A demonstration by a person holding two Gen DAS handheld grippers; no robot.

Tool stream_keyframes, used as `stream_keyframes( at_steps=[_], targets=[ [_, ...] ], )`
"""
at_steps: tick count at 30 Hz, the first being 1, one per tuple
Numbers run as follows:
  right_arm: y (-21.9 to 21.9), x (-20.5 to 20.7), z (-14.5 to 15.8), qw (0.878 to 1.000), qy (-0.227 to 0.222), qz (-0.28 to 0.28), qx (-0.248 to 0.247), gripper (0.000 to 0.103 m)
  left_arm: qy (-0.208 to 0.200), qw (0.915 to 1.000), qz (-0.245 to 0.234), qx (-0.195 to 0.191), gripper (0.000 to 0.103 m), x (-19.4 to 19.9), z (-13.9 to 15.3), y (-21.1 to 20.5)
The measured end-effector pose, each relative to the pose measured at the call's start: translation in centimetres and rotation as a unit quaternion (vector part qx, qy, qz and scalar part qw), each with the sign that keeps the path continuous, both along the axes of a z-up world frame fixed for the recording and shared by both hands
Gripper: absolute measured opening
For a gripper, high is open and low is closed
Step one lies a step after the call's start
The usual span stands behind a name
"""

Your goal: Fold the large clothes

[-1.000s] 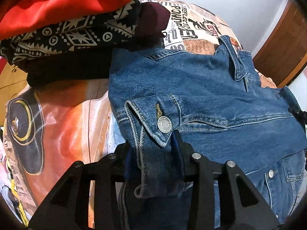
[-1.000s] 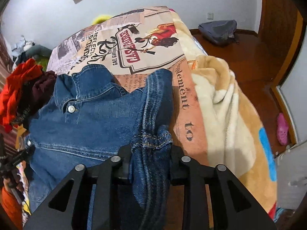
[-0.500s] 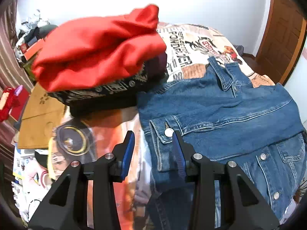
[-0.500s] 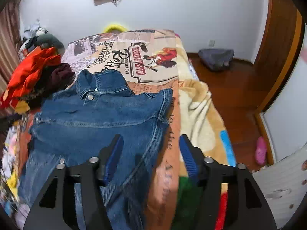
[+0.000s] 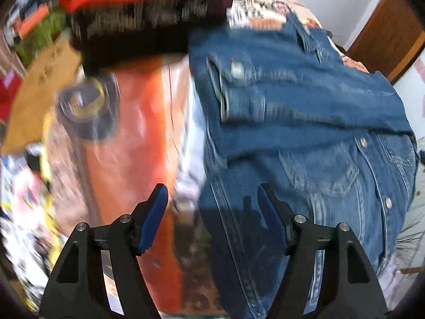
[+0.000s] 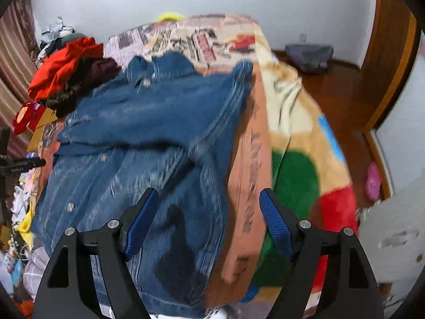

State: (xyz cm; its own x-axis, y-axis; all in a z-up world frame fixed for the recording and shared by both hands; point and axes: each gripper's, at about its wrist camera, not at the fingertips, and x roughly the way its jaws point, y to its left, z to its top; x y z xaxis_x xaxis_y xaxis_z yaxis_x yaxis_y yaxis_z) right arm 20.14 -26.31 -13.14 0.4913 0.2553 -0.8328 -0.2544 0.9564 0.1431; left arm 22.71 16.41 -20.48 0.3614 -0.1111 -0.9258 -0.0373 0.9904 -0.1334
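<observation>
The bed (image 6: pixel 265 61) takes up most of the room, covered w/ a newsprint-pattern bedspread (image 6: pixel 202 40) and a fleece blanket (image 6: pixel 300 143) in cream, green and red spilling down its right side. The denim jacket (image 6: pixel 148 122) lies spread on the bedspread, collar toward the far wall, both sleeves folded in across the chest; the cuff w/ its metal snap (image 5: pixel 237 67) sits on the left part. A pile of folded clothes (image 5: pixel 138 8) w/ a red top uppermost sits at the jacket's left shoulder, touching it. On the floor by the far wall, a grey bag (image 6: pixel 309 57). Left gripper (image 5: pixel 212 207) hangs over the jacket's left edge, blue pads wide apart, nothing in them. Right gripper (image 6: pixel 209 215) is over the jacket's right edge, jaws just as wide, also holding nothing. Both views blurry.
</observation>
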Motion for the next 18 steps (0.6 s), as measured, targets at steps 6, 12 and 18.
stream_keyframes(
  at_steps=[6,12,18],
  targets=[
    [-0.2,-0.7,-2.3,0.998,0.042,-0.019,0.053,0.075,0.064,0.9959,0.032,-0.056,0.069,-1.7,-4.5,0.2],
    [0.2,-1.1,-4.5,0.995,0.045,-0.04,0.081,0.078,0.069,0.982,0.042,-0.171,0.068,-2.4,-4.7,-0.2],
    [1.5,-2.0,-3.2,0.996,0.024,-0.015,0.082,0.016,0.041,0.9897,-0.018,-0.136,0.037,-2.5,-2.0,-4.3]
  ],
)
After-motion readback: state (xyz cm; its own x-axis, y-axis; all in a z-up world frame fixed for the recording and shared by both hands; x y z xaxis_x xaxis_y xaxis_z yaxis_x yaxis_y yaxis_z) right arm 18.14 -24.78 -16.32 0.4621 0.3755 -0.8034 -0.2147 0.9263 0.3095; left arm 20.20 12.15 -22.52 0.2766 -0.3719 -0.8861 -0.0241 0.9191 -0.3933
